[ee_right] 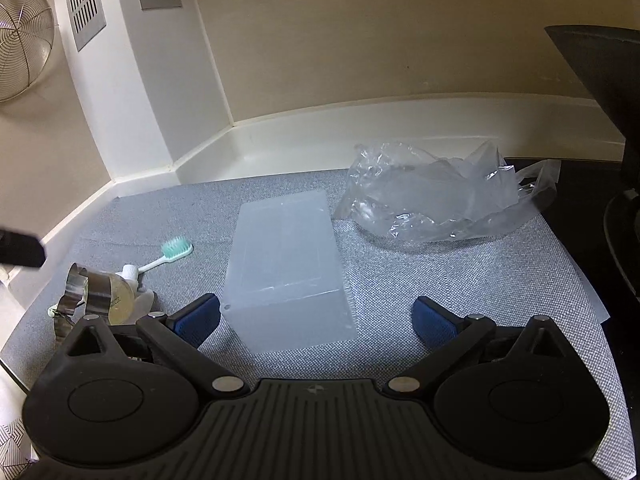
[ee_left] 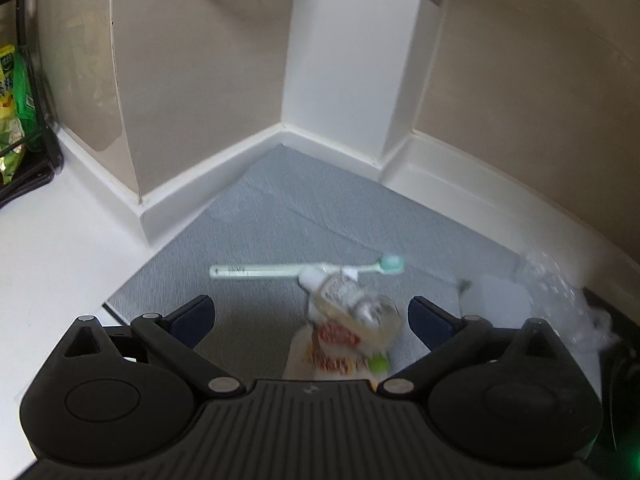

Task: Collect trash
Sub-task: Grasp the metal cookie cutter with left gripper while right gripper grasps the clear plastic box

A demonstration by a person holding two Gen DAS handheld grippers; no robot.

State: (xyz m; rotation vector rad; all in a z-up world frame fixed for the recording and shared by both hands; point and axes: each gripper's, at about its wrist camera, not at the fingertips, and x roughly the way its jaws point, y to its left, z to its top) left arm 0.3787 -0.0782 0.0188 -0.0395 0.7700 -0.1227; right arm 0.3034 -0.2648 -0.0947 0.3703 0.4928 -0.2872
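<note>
Left hand-held gripper (ee_left: 311, 322): jaws spread wide, nothing clamped. Between and just beyond its fingers a blurred heap of wrappers and a small clear bottle (ee_left: 347, 322) is seen on the grey woven mat (ee_left: 256, 216); beyond that, a mint-green toothbrush (ee_left: 308, 268) lies crosswise.

Right hand-held gripper (ee_right: 316, 320): jaws likewise apart, empty. A translucent frosted plastic box (ee_right: 286, 264) stands directly ahead between the fingers. Ahead to the right, a crumpled clear plastic bag (ee_right: 436, 204) lies on the tabletop.
</note>
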